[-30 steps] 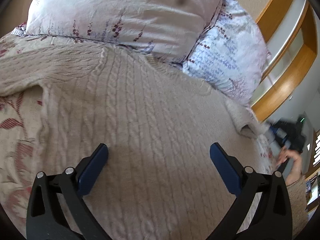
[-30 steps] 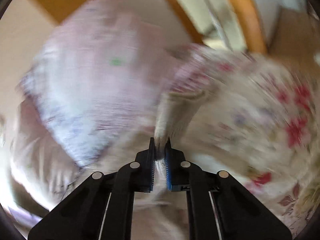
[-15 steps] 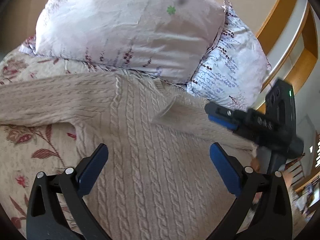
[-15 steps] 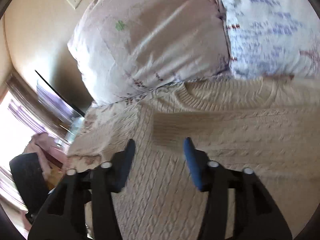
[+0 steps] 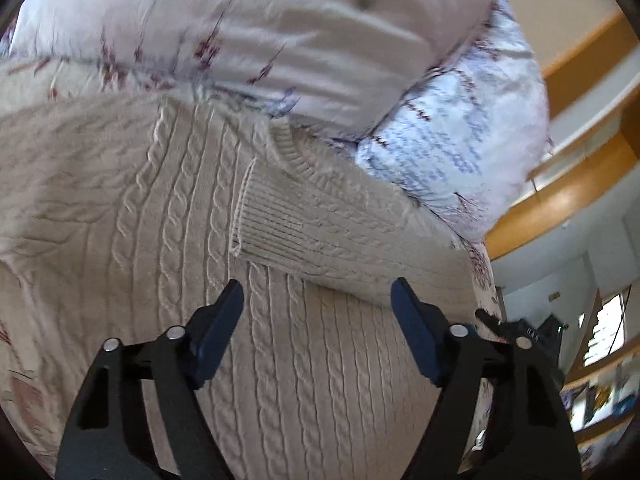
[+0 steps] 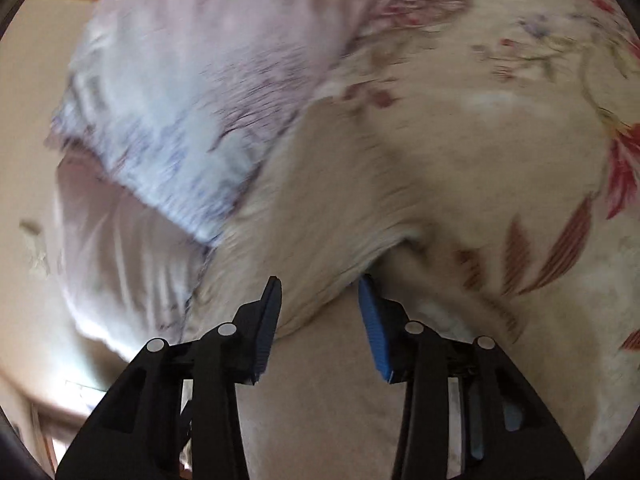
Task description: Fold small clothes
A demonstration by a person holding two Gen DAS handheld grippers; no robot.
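On the bed, a cream cable-knit sweater (image 5: 168, 208) lies spread flat over a floral-print bedspread (image 6: 540, 92), its ribbed neckline (image 5: 296, 152) at the far end, just beside two pale floral pillows (image 5: 280, 28). The body's long axis runs near to far, neckline pointing away from the person. One sleeve (image 5: 340, 236) is already laid across the chest, its ribbed cuff (image 5: 264, 220) pointing left; that sleeve's long axis runs left to right, crosswise to the body. The other sleeve extends out to the left, not yet folded.

The left gripper (image 5: 316, 328) hovers above the middle of the sweater body, just nearer than the folded sleeve. Its jaws are spread and closing, with knit below them but nothing pressed between the pads. The cuff lies just beyond it and slightly left.

The right gripper (image 6: 318, 320) is at the right edge of the garment, where a blurred fold of cream fabric (image 6: 320, 272) runs down between its jaws. The jaws are partly spread and closing; the blur does not show whether the pads press on the fabric yet.

Judgement: the unfolded sleeve lies left of both grippers, so the left hand is the nearer one for it. The right hand is placed for the right side edge.
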